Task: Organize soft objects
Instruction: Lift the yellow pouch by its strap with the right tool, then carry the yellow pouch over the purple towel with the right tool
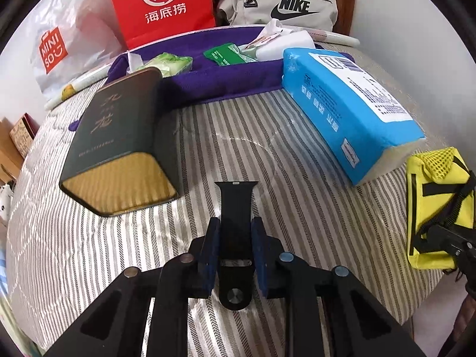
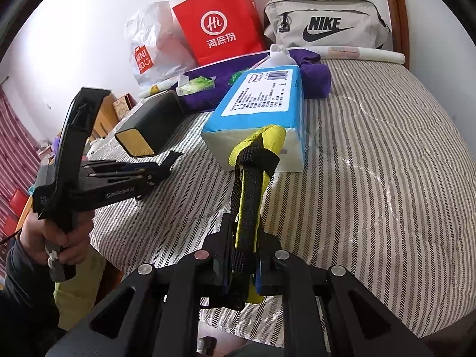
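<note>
We see a bed with a grey-and-white striped quilt [image 1: 267, 136] against a white wall, a wooden headboard at the upper right of both frames. Along the wall stand a white Miniso plastic bag [image 1: 56, 47], a red Haidilao paper bag [image 1: 162, 3] and a beige Nike pouch [image 1: 282, 0]. A purple cloth [image 1: 226, 74] lies across the upper middle of the left wrist frame, carrying small green packets and white tissue.

Left wrist view: the left gripper [image 1: 235, 232], at bottom centre, is clamped on a black watch strap [image 1: 236, 202]; both blue pads press its sides, and its far end points toward the top of the frame. A dark green tin [image 1: 119, 136] lies on its side at the left, a blue tissue pack [image 1: 348, 107] at the right.

Right wrist view: the right gripper [image 2: 242, 255], at bottom centre, is closed on a yellow pouch [image 2: 253, 184] by its black webbing; the pouch rises edge-on in front of the tissue pack. The person's left hand [image 2: 59, 238] grips the other tool's handle at the lower left.
</note>
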{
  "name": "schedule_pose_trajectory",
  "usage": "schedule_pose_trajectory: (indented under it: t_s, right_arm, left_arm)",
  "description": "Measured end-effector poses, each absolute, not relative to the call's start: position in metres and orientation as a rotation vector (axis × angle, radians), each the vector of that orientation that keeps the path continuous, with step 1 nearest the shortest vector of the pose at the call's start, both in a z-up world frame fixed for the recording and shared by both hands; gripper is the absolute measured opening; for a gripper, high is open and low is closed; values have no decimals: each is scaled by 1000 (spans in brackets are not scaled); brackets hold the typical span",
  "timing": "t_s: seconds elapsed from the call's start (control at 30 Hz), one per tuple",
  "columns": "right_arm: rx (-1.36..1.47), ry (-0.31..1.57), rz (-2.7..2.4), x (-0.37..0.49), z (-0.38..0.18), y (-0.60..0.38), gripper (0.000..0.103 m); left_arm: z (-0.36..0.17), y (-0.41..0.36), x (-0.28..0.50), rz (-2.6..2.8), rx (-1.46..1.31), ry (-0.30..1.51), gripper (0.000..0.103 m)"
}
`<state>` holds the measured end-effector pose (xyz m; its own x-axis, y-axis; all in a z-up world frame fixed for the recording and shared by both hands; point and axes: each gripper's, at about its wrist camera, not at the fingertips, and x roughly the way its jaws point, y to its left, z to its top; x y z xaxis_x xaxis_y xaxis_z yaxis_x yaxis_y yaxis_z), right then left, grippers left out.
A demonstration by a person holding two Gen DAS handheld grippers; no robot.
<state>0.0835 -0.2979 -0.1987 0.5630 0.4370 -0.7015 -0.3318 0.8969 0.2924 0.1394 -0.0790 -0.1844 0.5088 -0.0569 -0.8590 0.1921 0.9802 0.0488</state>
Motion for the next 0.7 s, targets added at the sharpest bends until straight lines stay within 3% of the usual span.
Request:
schedule_pose_trajectory:
  t_s: [0.27, 0.7]
  right_arm:
    - [168, 893, 455, 95, -206, -292, 15]
    - [77, 854, 429, 77, -187, -269, 10]
  left_arm:
    - [-186, -70, 141, -175, 87, 1009, 21]
    - [-179, -45, 116, -202, -35, 1011, 20]
